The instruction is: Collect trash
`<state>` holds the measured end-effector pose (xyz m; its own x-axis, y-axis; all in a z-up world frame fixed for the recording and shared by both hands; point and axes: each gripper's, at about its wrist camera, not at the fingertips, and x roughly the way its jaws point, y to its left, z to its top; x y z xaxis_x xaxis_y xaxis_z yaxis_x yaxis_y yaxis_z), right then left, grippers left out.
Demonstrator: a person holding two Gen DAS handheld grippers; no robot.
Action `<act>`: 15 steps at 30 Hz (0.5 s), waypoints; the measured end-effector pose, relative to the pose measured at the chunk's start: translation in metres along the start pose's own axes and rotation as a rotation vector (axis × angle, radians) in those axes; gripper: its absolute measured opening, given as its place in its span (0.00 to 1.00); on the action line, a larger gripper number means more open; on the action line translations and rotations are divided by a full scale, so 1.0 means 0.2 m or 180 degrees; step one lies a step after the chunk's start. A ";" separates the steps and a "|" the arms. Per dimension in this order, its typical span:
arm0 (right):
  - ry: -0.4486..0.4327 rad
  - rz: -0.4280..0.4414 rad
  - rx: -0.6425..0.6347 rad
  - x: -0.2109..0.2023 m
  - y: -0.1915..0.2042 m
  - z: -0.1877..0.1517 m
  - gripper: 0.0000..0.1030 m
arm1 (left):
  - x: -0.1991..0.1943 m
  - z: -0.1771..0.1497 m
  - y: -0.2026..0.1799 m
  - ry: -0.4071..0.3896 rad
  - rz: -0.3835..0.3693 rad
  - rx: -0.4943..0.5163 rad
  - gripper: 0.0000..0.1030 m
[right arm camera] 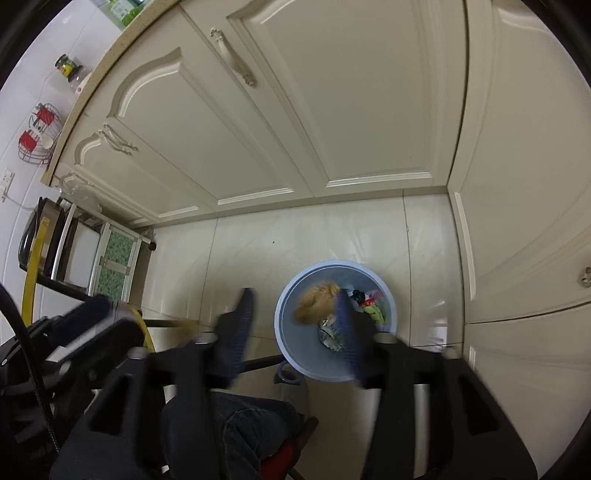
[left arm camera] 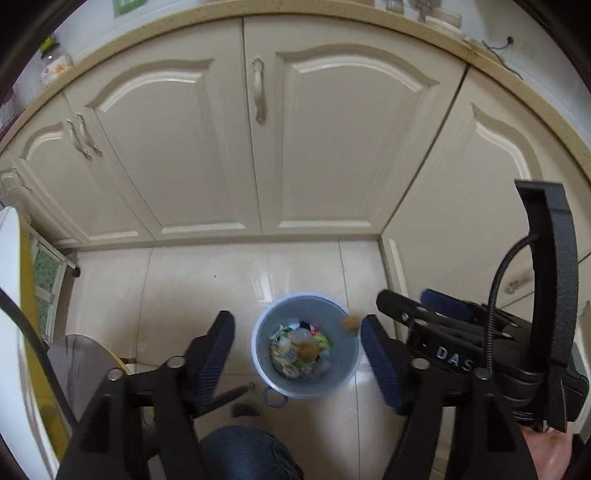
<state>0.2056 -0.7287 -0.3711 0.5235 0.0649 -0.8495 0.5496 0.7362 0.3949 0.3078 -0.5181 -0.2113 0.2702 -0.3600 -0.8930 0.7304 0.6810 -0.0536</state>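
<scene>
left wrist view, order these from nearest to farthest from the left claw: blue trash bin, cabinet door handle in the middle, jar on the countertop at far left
1. Blue trash bin: on the floor just beyond the open left claw.
2. Cabinet door handle: on the middle cupboard doors, above the bin.
3. Jar: up on the countertop, far upper left.

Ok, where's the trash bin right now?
The blue trash bin stands on the tiled floor just before the cream cabinets, low and centre in the left wrist view, below the open left hand-held gripper.
</scene>
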 end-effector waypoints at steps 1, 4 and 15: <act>-0.0008 0.0008 0.0014 -0.01 -0.01 0.00 0.59 | 0.01 -0.01 -0.01 0.0004 0.0003 -0.0013 0.69; -0.0016 0.0004 0.0025 -0.02 -0.01 0.00 0.79 | 0.01 -0.03 -0.03 -0.0019 0.0046 -0.0028 0.71; -0.0170 -0.0132 0.0209 -0.19 0.02 -0.01 1.00 | -0.37 -0.20 -0.09 -0.0378 0.0200 -0.0043 0.87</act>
<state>0.1852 -0.7268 -0.3378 0.5324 -0.0022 -0.8465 0.6123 0.6916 0.3833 0.2492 -0.4774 -0.1626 0.3881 -0.3888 -0.8356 0.7013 0.7128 -0.0060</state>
